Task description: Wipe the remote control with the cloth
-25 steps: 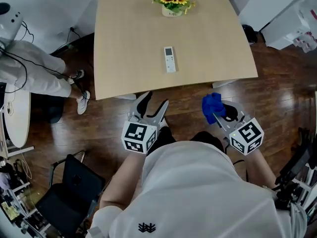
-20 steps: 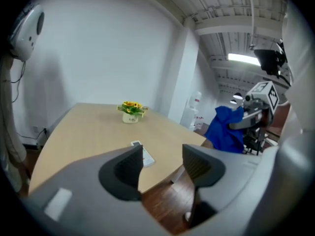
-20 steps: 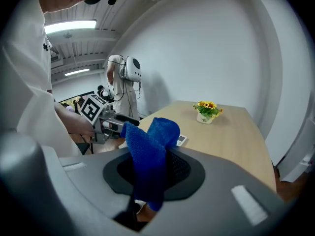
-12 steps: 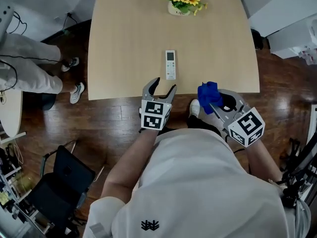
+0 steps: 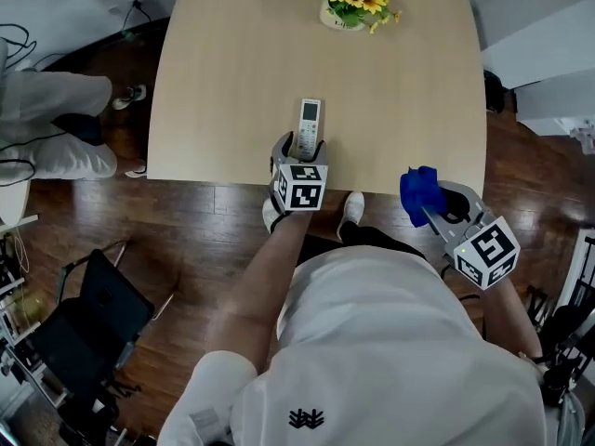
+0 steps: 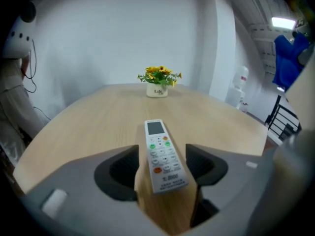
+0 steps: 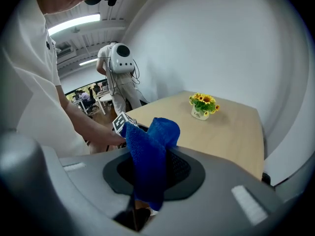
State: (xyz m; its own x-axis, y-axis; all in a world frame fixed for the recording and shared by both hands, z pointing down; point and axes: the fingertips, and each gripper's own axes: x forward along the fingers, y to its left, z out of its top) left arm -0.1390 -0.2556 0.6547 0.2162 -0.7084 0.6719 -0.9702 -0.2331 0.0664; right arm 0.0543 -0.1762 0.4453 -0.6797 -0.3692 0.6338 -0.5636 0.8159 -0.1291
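Jaws just opened wider, left gripper (image 5: pixel 299 149) astride remote control (image 5: pixel 308 119), untouched

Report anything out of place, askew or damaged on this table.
Nothing stands out. The remote control lies flat, buttons up, between the jaws of the left gripper, which have just been opening and don't touch it. The flower pot stands upright; the right gripper clamps the cloth.

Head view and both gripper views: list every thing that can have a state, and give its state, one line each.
remote control: lying flat, buttons up, near the table edge, not gripped.
left gripper: open, jaws have just been opening, the remote control's near end between them.
cloth: bunched, clamped, one end hanging down.
right gripper: shut on the cloth.
flower pot: upright at the table's far end.
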